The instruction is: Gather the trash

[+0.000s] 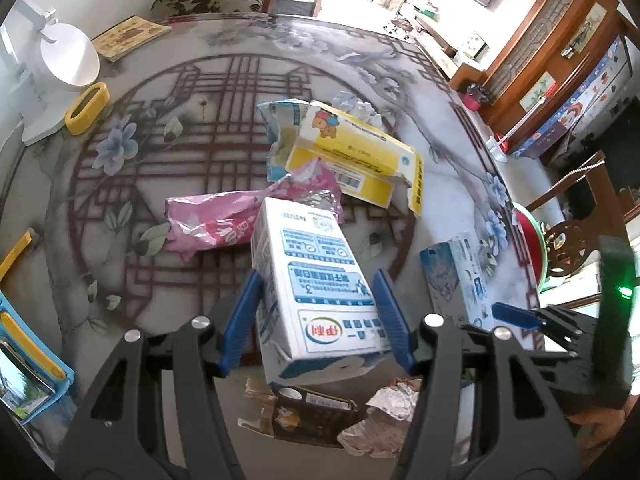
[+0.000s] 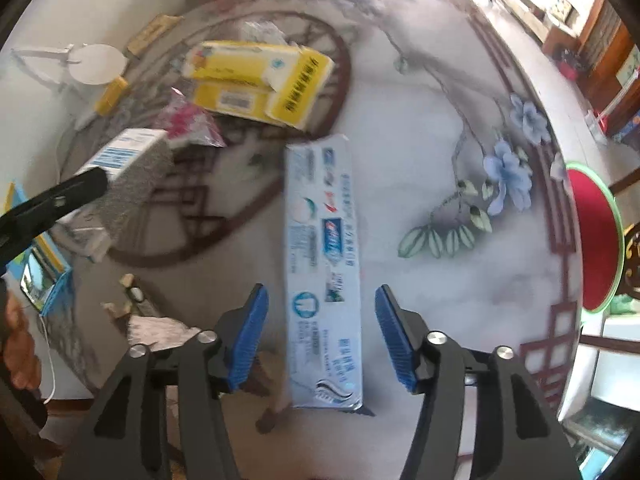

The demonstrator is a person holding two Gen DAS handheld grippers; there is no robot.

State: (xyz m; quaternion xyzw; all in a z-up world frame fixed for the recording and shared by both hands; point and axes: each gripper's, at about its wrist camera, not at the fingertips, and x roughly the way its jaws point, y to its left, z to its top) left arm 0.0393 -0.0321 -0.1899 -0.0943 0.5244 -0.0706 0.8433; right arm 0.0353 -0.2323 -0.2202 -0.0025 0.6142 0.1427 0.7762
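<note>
My left gripper [image 1: 317, 276] is shut on a white and blue milk carton [image 1: 308, 240], its blue pads pressed on both sides, the carton lifted off the patterned table [image 1: 200, 80]. The right wrist view shows that carton [image 2: 124, 160] at the left. My right gripper [image 2: 322, 288] stands open astride a long pale-blue toothpaste box [image 2: 320, 208] lying flat, with a gap on either side. More trash lies behind: a torn yellow tissue box [image 1: 352, 148], a pink wrapper [image 1: 224, 220] and a blue-white bag [image 1: 280, 120].
Crumpled foil [image 1: 384, 420] and a small brown carton [image 1: 312, 412] lie near the front edge. A white round stand [image 1: 68, 56], a yellow holder [image 1: 88, 108] and a book [image 1: 132, 36] sit at far left. A phone in a blue case [image 1: 24, 380] leans at left. A red-seated stool [image 2: 596, 232] stands right.
</note>
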